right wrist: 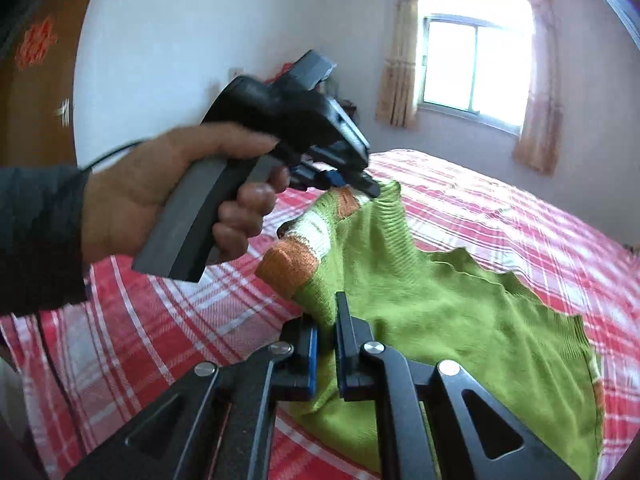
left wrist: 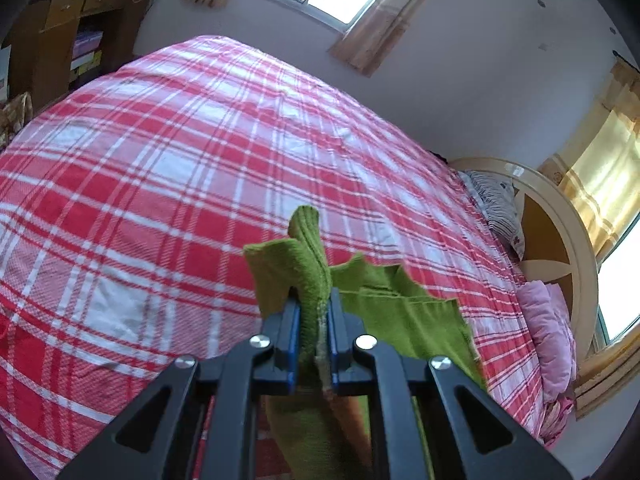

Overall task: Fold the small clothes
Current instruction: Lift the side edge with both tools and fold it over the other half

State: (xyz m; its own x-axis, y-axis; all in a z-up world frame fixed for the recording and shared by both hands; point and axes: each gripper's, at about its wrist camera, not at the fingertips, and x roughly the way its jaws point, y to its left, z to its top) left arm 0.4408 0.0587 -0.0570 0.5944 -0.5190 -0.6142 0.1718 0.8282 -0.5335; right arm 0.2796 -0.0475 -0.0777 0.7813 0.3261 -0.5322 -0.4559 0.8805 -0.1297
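Above the red-and-white checked bedspread [right wrist: 500, 208] a small green knitted sweater [right wrist: 420, 320] hangs lifted, its scalloped hem trailing toward three o'clock in the right wrist view and its lower part draped toward the bed. One sleeve, banded in white with an orange cuff [right wrist: 286, 266], juts out at nine o'clock from the garment's middle.

At the sweater's twelve o'clock edge the left gripper [right wrist: 370, 188] pinches the ribbed fabric, fingers closed on it, with the person's left hand [right wrist: 180, 196] wrapped around the grey handle. Seen from the left wrist, that same gripper [left wrist: 314, 312] has a fold of the green knit squeezed between its blue-padded fingers, a ribbed flap standing up at twelve o'clock beyond the tips.

Lower down, the right gripper [right wrist: 326, 328] is clamped on the sweater near the sleeve's base, its jaws tight on a ridge of green cloth.

Farther off, pink pillows [left wrist: 548, 332] lie at three o'clock against a rounded headboard [left wrist: 560, 220]. A curtained window [right wrist: 476, 56] sits at one o'clock, and a dark wooden cabinet [left wrist: 68, 40] stands at ten o'clock in the left wrist view.
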